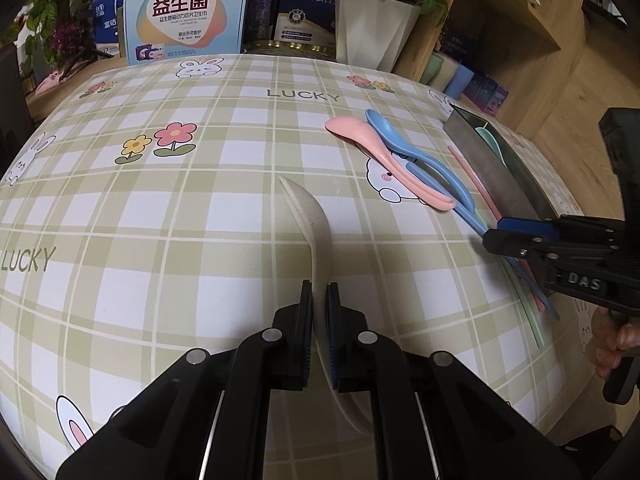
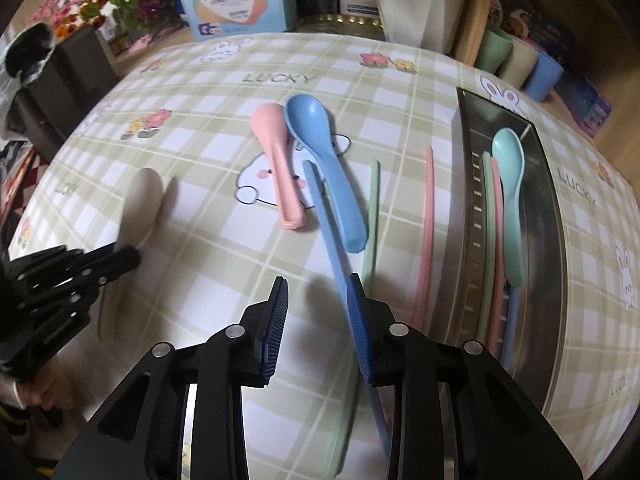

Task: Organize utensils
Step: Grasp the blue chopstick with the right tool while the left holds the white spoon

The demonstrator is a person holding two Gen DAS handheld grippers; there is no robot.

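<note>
left claw (image 1: 319, 300): clamped on the white spoon (image 1: 310, 216), held over the table (image 1: 160, 200)
middle: pink spoon (image 2: 276, 160), blue spoon (image 2: 324, 168) and loose chopsticks, all unsorted
right claw (image 2: 320, 320): part open, blue chopstick (image 2: 328, 232) against one pad (not pinched yet)
tray (image 2: 552, 216): teal spoon (image 2: 510, 184) plus a few chopsticks in, so maybe halfway
</note>
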